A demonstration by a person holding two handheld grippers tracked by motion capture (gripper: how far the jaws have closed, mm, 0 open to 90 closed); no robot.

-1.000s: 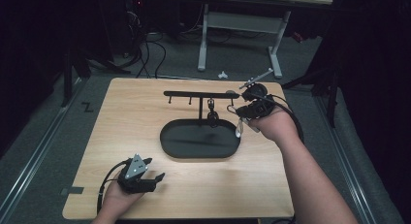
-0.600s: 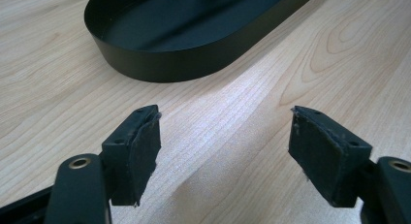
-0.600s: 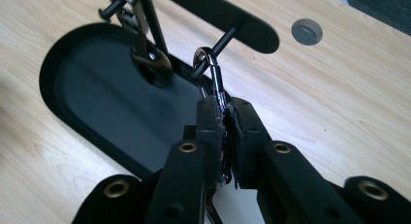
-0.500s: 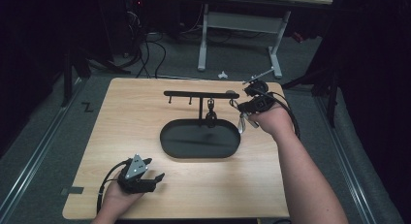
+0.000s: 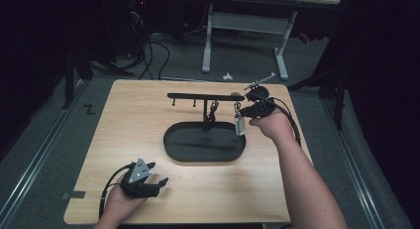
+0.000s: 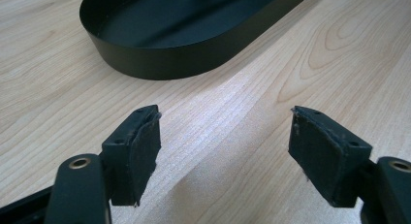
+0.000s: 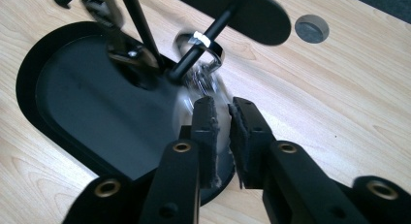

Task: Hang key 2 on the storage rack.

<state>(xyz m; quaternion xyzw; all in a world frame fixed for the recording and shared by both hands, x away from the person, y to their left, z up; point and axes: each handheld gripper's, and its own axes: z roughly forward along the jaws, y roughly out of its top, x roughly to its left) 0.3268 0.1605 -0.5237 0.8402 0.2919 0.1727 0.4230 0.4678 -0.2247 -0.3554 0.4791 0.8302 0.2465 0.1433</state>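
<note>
A black hook stand [image 5: 198,95] rises from an oval black tray [image 5: 171,144] at the table's middle. A pale key tag [image 5: 239,126] hangs at the bar's right end, its silver ring [image 7: 208,42] looped over a black peg [image 7: 186,64]. My right gripper [image 5: 245,116] [image 7: 223,103] has its jaws nearly together around the tag; they have eased apart a little, with the tag still between the pads. A darker keychain [image 5: 212,112] hangs near the middle post. My left gripper [image 5: 158,172] [image 6: 225,132] rests open on the table, near the front-left edge.
The tray's wall [image 6: 160,59] lies just ahead of the left jaws. A round cable hole [image 7: 311,28] sits in the tabletop beyond the stand's foot. Bare wood surrounds the tray. Past the far edge are a white table frame [image 5: 208,40] and floor cables.
My right hand has come down and slightly left, bringing the tag lower beside the bar's right end. The left hand has kept still.
</note>
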